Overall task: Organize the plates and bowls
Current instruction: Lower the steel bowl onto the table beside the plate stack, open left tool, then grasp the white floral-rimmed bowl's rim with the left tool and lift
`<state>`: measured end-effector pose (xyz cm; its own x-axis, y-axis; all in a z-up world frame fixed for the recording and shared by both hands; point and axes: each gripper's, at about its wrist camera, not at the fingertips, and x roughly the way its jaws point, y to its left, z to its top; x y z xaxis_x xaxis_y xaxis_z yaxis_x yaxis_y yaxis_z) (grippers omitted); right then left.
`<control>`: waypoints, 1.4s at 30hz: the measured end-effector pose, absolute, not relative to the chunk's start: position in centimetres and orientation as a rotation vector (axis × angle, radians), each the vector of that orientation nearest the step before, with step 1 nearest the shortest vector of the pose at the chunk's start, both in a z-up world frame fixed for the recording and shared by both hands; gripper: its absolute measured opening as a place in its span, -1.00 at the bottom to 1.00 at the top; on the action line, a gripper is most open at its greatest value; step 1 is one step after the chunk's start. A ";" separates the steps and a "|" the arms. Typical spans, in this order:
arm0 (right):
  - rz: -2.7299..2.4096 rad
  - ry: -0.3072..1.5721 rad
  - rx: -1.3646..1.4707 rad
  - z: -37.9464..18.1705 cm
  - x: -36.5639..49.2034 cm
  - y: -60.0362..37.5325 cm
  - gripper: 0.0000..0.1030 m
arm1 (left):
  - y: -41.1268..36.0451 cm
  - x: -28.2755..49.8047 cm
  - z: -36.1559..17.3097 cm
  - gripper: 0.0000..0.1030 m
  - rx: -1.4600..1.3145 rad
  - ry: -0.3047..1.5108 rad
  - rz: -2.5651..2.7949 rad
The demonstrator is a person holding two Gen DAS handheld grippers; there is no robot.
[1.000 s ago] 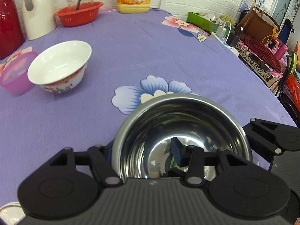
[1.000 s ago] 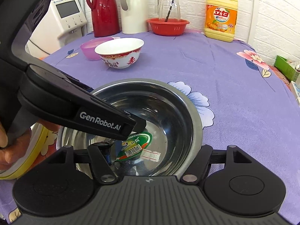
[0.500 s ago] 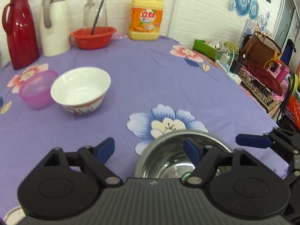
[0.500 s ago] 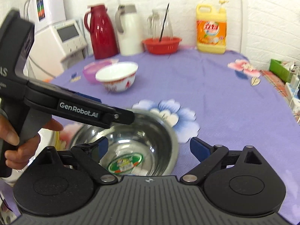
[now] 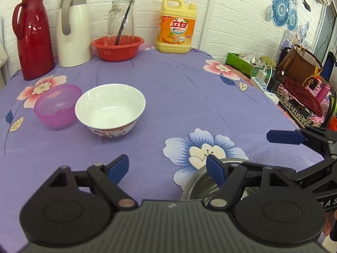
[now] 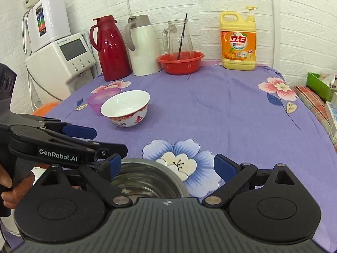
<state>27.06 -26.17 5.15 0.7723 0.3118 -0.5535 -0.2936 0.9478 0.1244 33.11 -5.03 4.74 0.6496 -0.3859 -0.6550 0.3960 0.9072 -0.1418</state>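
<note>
A steel bowl sits on the purple cloth at the near edge, below both grippers; it also shows in the left wrist view. A white bowl with red pattern stands mid-left, touching a pink plastic bowl; both show in the right wrist view, the white bowl and the pink bowl. My left gripper is open and empty, raised above the table. My right gripper is open and empty above the steel bowl. The left gripper shows at the left of the right wrist view.
At the back stand a red flask, a white flask, a red basket with a glass jug, and a detergent bottle. Clutter lies past the table's right edge. A water dispenser stands left.
Both grippers have let go of the steel bowl, opened and lifted up and back. The bowl now rests on the cloth, low in both views.
</note>
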 end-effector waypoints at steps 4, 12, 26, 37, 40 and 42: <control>0.350 0.622 -0.022 5.3 28.8 -25.3 1.00 | -3.4 34.3 4.1 0.45 -0.024 0.764 -0.414; 0.474 0.518 -0.211 9.3 35.3 -23.5 1.00 | 1.4 35.8 3.7 0.45 -0.118 0.814 -0.250; 0.579 0.603 -0.239 5.8 45.2 -19.7 1.00 | 4.7 42.1 4.8 0.45 -0.510 0.764 -0.122; 0.627 0.689 -0.167 2.7 47.3 -18.6 1.00 | 3.6 44.9 3.4 0.43 -0.523 0.806 -0.101; 0.642 0.696 -0.169 2.2 47.4 -18.3 1.00 | 3.3 45.2 3.0 0.39 -0.522 0.818 -0.104; 0.646 0.706 -0.165 2.0 47.6 -18.3 1.00 | 3.1 45.3 2.9 0.38 -0.522 0.822 -0.104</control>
<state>47.59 -18.26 1.96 0.5766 0.4955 -0.6496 -0.6032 0.7945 0.0707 45.31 3.12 2.87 0.6834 -0.2861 -0.6717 -0.1095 0.8695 -0.4817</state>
